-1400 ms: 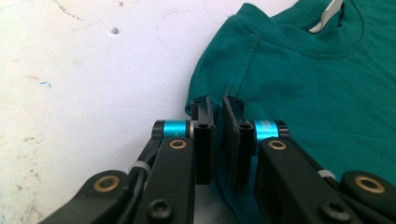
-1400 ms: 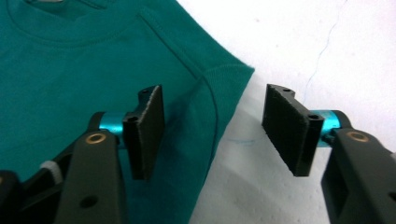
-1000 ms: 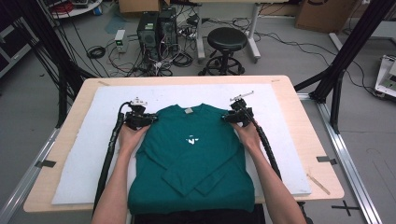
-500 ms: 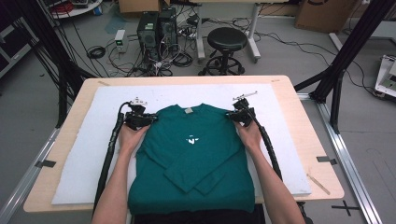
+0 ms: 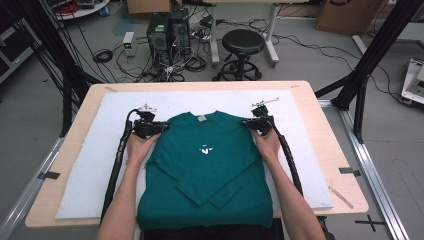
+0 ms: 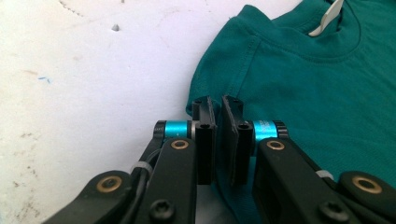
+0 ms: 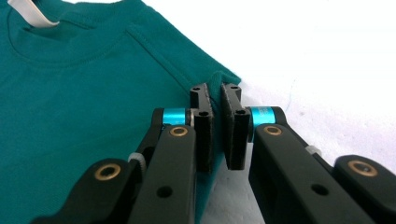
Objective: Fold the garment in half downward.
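Note:
A dark green long-sleeved shirt (image 5: 205, 175) lies flat on the white mat, collar away from me and both sleeves folded across its lower front. My left gripper (image 5: 161, 127) is at the shirt's left shoulder, and its jaws are shut on the shoulder corner (image 6: 205, 100) with fabric pinched between the pads. My right gripper (image 5: 247, 122) is at the other shoulder, shut on that corner (image 7: 224, 77) in the same way. The collar with its white label (image 6: 327, 16) appears in the left gripper view, and the label (image 7: 28, 11) again in the right gripper view.
The white mat (image 5: 90, 170) covers most of the wooden table (image 5: 330, 150), with bare mat on both sides of the shirt and beyond the collar. Behind the table stand a black stool (image 5: 242, 42) and computer towers (image 5: 165, 27) among cables.
The right gripper has shifted slightly outward with the shoulder in it. The left gripper and the rest of the shirt look the same.

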Demonstrator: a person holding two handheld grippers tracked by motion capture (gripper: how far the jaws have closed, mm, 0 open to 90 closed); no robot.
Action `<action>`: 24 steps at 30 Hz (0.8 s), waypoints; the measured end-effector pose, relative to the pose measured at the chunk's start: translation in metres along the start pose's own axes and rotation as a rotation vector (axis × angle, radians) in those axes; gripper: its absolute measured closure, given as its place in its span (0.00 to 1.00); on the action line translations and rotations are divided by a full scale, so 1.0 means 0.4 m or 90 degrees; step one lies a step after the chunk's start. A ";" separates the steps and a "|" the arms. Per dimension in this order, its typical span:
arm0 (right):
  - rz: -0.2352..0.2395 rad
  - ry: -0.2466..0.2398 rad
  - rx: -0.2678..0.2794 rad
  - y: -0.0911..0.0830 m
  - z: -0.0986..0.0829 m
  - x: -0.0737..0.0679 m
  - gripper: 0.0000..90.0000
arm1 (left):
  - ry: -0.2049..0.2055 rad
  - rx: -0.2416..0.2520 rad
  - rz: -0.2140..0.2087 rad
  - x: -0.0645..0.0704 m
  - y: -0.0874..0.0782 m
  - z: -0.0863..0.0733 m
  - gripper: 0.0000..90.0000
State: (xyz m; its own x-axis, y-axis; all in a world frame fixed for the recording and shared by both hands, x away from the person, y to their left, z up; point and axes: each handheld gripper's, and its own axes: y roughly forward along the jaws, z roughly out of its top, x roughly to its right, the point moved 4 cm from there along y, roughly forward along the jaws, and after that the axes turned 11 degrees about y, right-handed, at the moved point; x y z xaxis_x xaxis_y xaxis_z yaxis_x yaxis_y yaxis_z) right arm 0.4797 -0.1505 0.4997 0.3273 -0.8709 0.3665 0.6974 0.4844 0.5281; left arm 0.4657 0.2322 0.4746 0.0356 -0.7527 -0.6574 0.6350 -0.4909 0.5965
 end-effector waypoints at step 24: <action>0.001 0.002 0.029 -0.077 0.112 -0.021 0.95 | -0.022 0.016 0.059 -0.031 -0.049 0.134 0.95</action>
State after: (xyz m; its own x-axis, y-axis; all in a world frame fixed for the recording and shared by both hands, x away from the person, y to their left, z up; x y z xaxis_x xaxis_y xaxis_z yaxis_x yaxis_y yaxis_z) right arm 0.4270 -0.1545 0.5148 0.3305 -0.8704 0.3648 0.6670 0.4889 0.5621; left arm 0.4116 0.2277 0.4957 0.0672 -0.8100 -0.5826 0.6106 -0.4284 0.6661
